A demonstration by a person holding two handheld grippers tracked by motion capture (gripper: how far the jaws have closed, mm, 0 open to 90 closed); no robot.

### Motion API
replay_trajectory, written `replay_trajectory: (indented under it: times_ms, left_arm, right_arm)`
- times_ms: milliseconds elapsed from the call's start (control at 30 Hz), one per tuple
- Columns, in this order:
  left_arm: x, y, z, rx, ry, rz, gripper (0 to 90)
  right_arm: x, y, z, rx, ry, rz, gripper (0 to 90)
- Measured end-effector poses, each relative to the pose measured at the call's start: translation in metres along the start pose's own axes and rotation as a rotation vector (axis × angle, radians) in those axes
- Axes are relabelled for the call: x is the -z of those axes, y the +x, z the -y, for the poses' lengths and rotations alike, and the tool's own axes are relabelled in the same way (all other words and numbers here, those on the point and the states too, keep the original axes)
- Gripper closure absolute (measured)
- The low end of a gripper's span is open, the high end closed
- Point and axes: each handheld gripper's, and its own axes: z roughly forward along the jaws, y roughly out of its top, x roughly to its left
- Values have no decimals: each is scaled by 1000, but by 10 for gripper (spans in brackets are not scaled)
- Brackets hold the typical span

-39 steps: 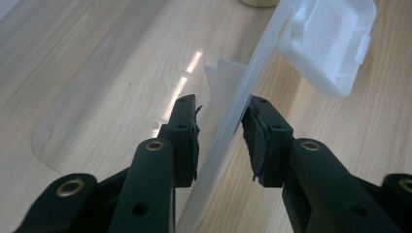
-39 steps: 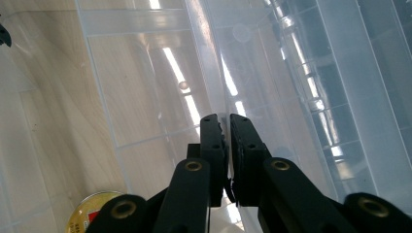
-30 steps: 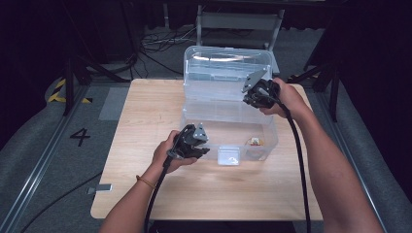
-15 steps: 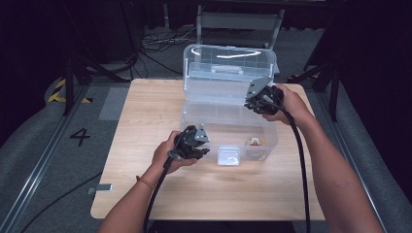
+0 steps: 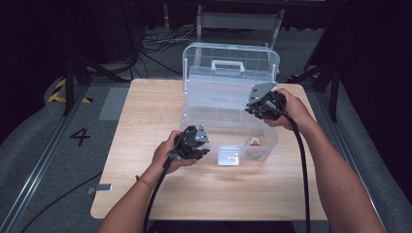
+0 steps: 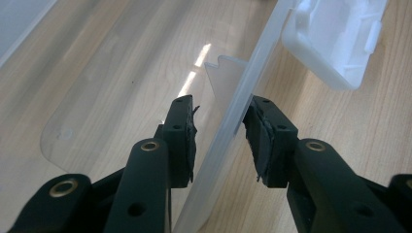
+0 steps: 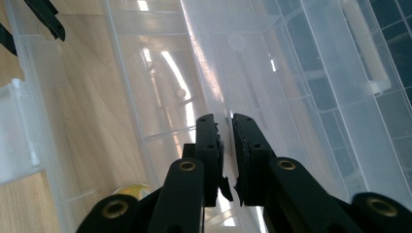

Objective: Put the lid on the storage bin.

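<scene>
Small yellowish item [image 5: 253, 141] inside the clear storage box [image 5: 228, 121]: too small in the high view to identify; in the right gripper view just a sliver [image 7: 130, 189] behind the jaw. Left gripper [image 5: 201, 145] fingertips are lost against the box's front wall there, contact unclear. In the left gripper view the white latch [image 6: 335, 39] is cut off by the top edge. Right gripper [image 5: 256, 108] tips are hidden by its grey plate. Both forearms run off the bottom edge.

Table [image 5: 145, 194] evenly lit from above; surroundings dark. Glare streaks on clear box [image 7: 170, 63]. High view slightly soft.
</scene>
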Motion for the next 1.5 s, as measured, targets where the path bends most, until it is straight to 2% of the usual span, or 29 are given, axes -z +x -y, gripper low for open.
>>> replay_trajectory:
  times_ms: [267, 433, 767, 933, 1067, 1167, 1233, 1300, 1367, 1400, 1467, 1500]
  left_arm:
    - [5, -2, 0, -9, -35, -10, 671]
    - [8, -1, 1, -1, -58, 0, 698]
    - [8, -2, 0, -24, -47, -5, 704]
    - [12, -2, 1, -31, -62, -18, 688]
    - [16, -1, 4, -28, -67, -11, 669]
    - [27, 1, 5, -16, -133, 16, 673]
    - [35, 1, 6, -19, -152, 7, 677]
    - [43, 2, 8, -27, -170, 17, 688]
    - [50, 4, 11, -28, -170, -4, 720]
    - [55, 6, 13, -21, -179, -1, 737]
    - [63, 10, 17, -17, -199, -14, 818]
    - [66, 13, 20, 5, -222, -16, 833]
  right_arm:
    - [1, 6, 4, -13, -24, 3, 814]
    - [2, 10, 8, -18, -42, -5, 806]
    - [3, 16, 14, -42, -73, -21, 796]
    - [3, 18, 17, -48, -85, -16, 786]
    - [3, 19, 18, -55, -97, -12, 779]
    - [2, 20, 19, -62, -106, -9, 778]
    - [2, 20, 20, -66, -112, -9, 777]
    - [2, 20, 21, -71, -119, -14, 776]
    - [2, 21, 21, -80, -125, -15, 775]
    - [2, 21, 22, -79, -128, -14, 775]
    - [2, 21, 22, -83, -131, -14, 770]
    - [2, 21, 22, -83, -132, -13, 770]
